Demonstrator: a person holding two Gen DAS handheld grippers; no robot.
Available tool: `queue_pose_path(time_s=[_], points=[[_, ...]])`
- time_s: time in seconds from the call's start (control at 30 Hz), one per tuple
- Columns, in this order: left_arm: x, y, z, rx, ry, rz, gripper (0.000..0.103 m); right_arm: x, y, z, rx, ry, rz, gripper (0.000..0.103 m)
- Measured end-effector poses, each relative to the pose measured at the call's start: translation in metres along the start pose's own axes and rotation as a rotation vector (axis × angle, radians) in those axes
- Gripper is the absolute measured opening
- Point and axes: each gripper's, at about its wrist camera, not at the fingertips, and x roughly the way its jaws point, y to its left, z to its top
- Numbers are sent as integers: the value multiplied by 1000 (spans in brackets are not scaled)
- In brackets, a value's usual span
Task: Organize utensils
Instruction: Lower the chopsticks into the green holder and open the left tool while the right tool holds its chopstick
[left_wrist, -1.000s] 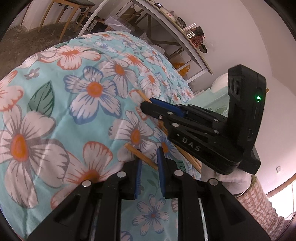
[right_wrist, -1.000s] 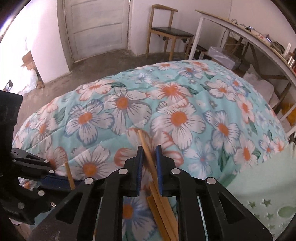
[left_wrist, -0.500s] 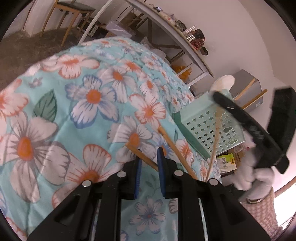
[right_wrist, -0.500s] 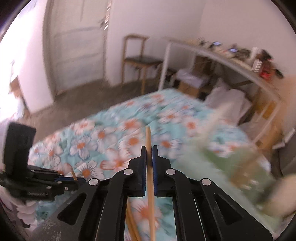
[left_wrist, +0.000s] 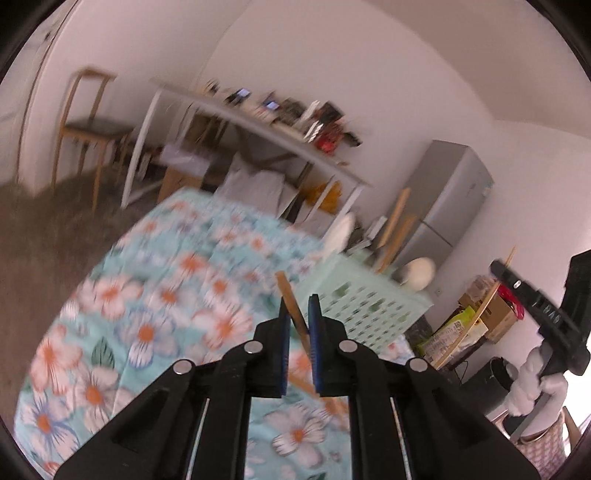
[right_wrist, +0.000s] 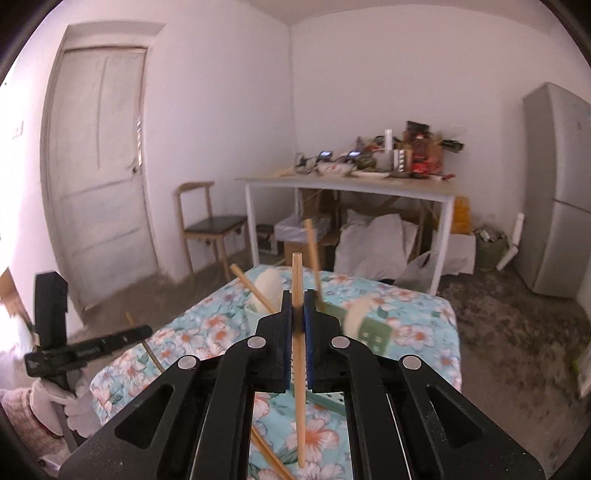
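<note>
Above the floral quilt (left_wrist: 155, 332), both grippers have lifted their chopsticks since earlier.

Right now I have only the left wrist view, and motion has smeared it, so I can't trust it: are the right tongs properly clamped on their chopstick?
Observer: Yes. The right wrist view shows the right tongs shut on the right chopstick. It stands upright between the blue pads, with its tip above the fingertips.
Operator: How does the left chopstick sit when you see it from outside?
Observer: From the side, the left tongs hold the left chopstick on a slant. One end shows above the fingers and the other below them.
</note>
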Motion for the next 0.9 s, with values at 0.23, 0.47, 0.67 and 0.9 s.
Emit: queue_pose_path(time_s=[0.23, 0.47, 0.67, 0.9], points=[[-19, -51, 40, 141, -108, -72, 5, -18, -22, -11, 82, -43, -6, 4], [-26, -105, 84, 260, -250, -152, 5, -24, -35, -19, 130, -49, 16, 4], [-5, -142, 113, 329, -334, -179, 5, -22, -42, -22, 155, -61, 45, 4], [63, -156, 120, 368, -324, -99, 5, -19, -50, -25, 178, -59, 77, 4]])
